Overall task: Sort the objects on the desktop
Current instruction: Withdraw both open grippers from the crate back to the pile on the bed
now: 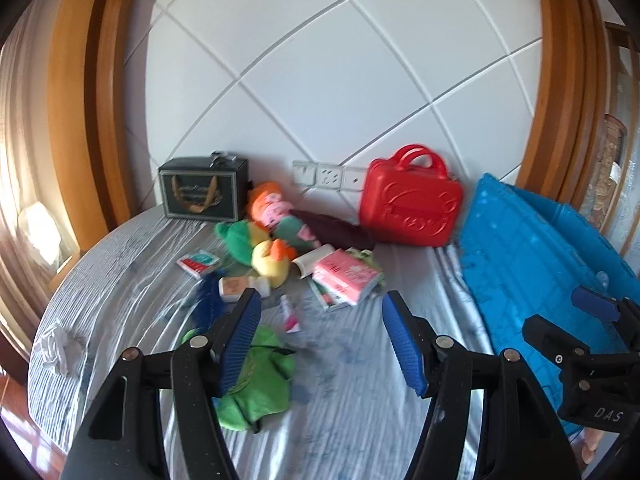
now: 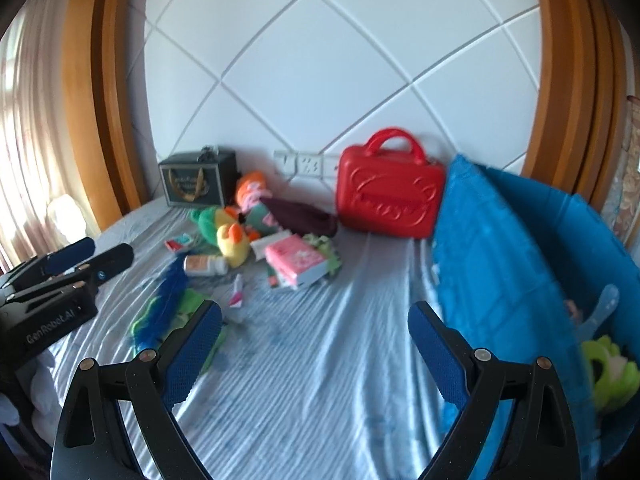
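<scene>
Loose objects lie in a heap on the striped grey cloth [image 1: 360, 400]: plush toys [image 1: 268, 256], a pink tissue pack [image 1: 344, 276], a small bottle [image 1: 240, 286], a blue feather [image 1: 208, 300], a small tube [image 1: 290, 316] and a green plush [image 1: 260, 380]. My left gripper [image 1: 320, 336] hangs open above the cloth, with nothing between its pads and the green plush under its left finger. My right gripper [image 2: 316, 344] is open too, over bare cloth, left of the blue bin [image 2: 500, 260]. The bin holds a green toy [image 2: 612, 372].
A red case [image 1: 408, 204] and a black gift box [image 1: 202, 194] stand against the white panelled wall. Crumpled white paper [image 1: 56, 348] lies near the table's left edge. In the right wrist view the left gripper [image 2: 100, 256] shows at the left.
</scene>
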